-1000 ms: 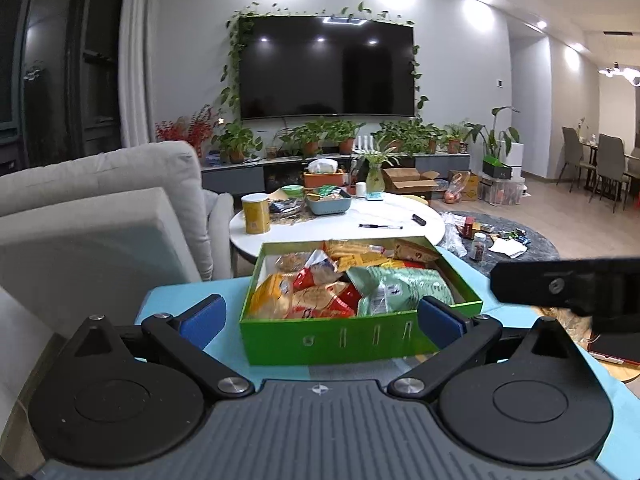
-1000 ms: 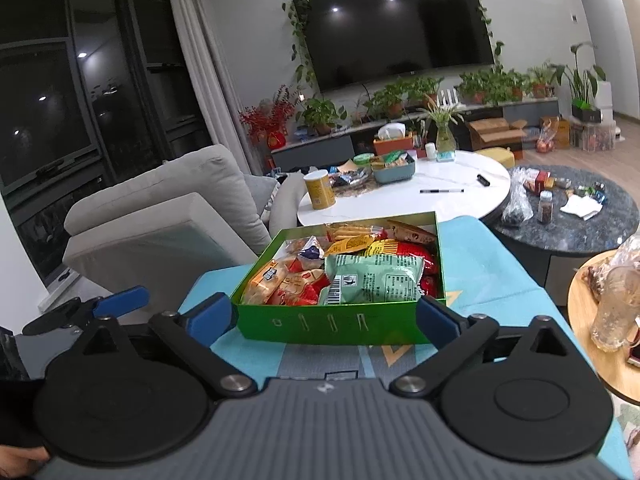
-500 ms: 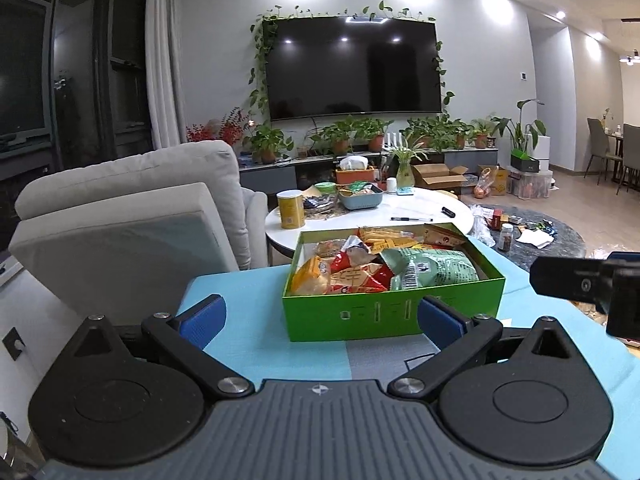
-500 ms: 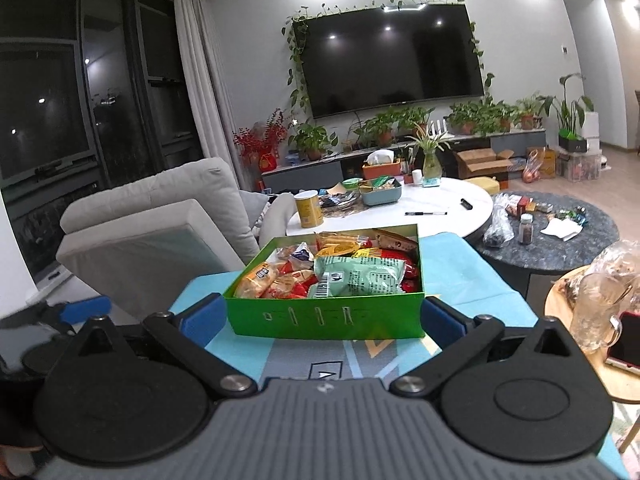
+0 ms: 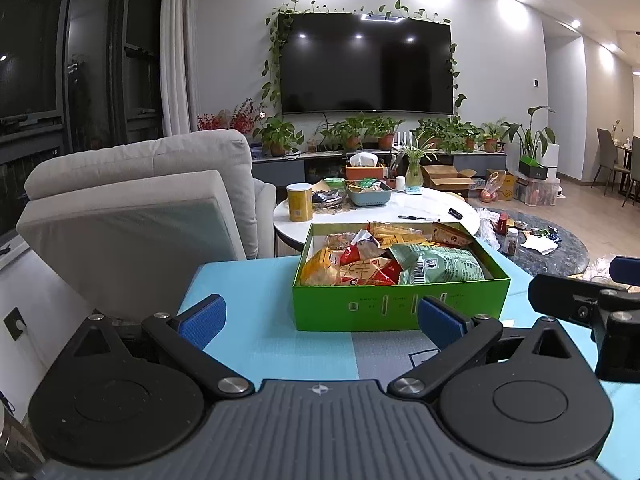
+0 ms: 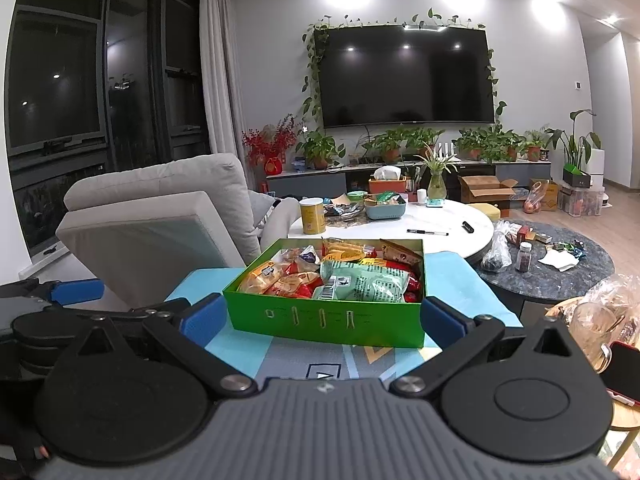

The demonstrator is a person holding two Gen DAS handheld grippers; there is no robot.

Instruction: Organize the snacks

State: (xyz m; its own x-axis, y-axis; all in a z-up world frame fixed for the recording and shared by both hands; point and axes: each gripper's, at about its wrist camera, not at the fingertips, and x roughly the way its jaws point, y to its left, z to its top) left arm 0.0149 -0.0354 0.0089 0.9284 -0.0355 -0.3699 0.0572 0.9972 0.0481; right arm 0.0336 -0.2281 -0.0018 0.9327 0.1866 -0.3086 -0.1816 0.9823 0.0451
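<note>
Green snack box (image 6: pixel 324 320) full, near mat (image 5: pixel 256 344) edge; left tongs (image 5: pixel 320 320), right tongs (image 6: pixel 322 318) wide, empty.

The green box (image 5: pixel 400 308) hides its lower snack packets (image 5: pixel 384 264); their print is unreadable.

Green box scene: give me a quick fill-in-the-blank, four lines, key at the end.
1. The snacks lie in a ____ box.
2. The box stands on a ____ mat.
3. The biggest packet in the box is pale ____.
4. Both tools, left and right, are ____ and hold nothing.

Key: green; blue; green; open
</note>
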